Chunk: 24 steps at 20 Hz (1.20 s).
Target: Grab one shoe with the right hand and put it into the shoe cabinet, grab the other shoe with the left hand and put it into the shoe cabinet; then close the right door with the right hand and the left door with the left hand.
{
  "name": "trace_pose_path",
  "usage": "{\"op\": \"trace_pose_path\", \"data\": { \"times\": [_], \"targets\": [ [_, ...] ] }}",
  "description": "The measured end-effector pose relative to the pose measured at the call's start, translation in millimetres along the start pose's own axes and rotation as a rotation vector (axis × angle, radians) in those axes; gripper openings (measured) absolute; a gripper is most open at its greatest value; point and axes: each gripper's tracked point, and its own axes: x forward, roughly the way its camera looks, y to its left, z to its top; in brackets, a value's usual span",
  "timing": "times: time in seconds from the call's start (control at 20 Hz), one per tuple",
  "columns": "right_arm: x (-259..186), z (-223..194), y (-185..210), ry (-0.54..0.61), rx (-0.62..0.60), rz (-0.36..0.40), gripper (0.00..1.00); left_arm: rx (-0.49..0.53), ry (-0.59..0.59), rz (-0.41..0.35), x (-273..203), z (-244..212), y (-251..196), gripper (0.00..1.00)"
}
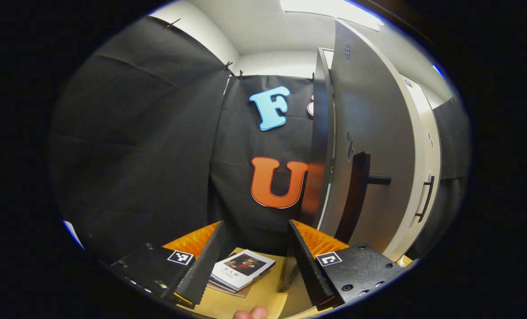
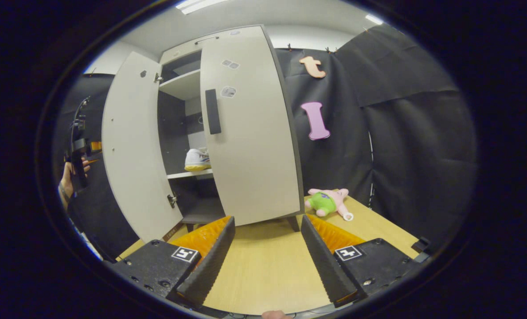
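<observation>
In the right gripper view, the right gripper (image 2: 267,261) sits at six o'clock with its jaws spread wide; nothing lies between them and they touch nothing, only bare wooden table (image 2: 267,274) showing in the gap. Beyond the fingertips, toward twelve o'clock, stands the shoe cabinet (image 2: 250,133). Its right door (image 2: 252,146) is swung partly open, with a dark handle (image 2: 212,111) on its face, and its left door (image 2: 130,150) stands open at about ten o'clock. Through the gap between the two doors a white shoe (image 2: 197,159) with a yellow sole rests on a middle shelf inside the cabinet. A second shoe cannot be made out from here. At about two o'clock from the gripper, a pink and green plush toy (image 2: 327,203) lies on the table, just beside the cabinet's right side. Far off at nine o'clock, past the left door, a hand (image 2: 70,175) holds the other gripper; its jaws are too small to judge there.

In the left gripper view, the left gripper (image 1: 256,266) also has its jaws spread wide, gripping nothing. Between the fingers, lower on the table, lies a small stack of books (image 1: 241,270). At about two o'clock rises the open left door (image 1: 369,146), seen nearly edge on, apart from the fingers.
</observation>
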Motion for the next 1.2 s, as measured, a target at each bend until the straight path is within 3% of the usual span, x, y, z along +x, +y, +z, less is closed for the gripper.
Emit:
{"op": "trace_pose_path", "data": {
  "times": [0.25, 0.3, 0.35, 0.45, 0.5, 0.65, 0.7, 0.75, 1.0, 1.2],
  "targets": [
    [1, 5, -5, -0.007, -0.021, 0.001, 0.97, 0.011, -0.02, -0.035, -10, -2, -36, 0.85],
    [1, 7, -8, -0.009, -0.024, -0.001, 0.93, 0.01, -0.017, -0.049, -13, -4, -44, 0.85],
    [0, 7, -10, -0.012, -0.026, -0.003, 0.97, 0.008, -0.013, -0.063, -15, -6, -54, 0.85],
    [1, 8, -13, -0.009, -0.024, -0.009, 0.93, 0.007, -0.01, -0.084, -15, -7, -71, 0.85],
    [1, 7, -15, -0.004, -0.02, -0.01, 0.97, 0.007, -0.01, -0.094, -15, -9, -81, 0.85],
    [3, 8, -26, -0.001, -0.011, -0.022, 0.97, -0.001, 0.002, -0.127, -13, -14, -107, 0.86],
    [4, 8, -28, 0.001, -0.008, -0.024, 0.93, -0.004, 0.003, -0.138, -11, -15, -117, 0.86],
    [4, 7, -30, 0.002, -0.007, -0.027, 0.97, -0.005, 0.004, -0.151, -9, -17, -128, 0.85],
    [7, 5, -47, 0.009, -0.001, -0.055, 0.97, 0.021, 0.027, -0.236, 8, -29, -187, 0.86],
    [4, 2, -65, 0.018, 0.022, -0.091, 0.97, 0.058, 0.009, -0.228, 18, -32, -203, 0.86]
  ]
}}
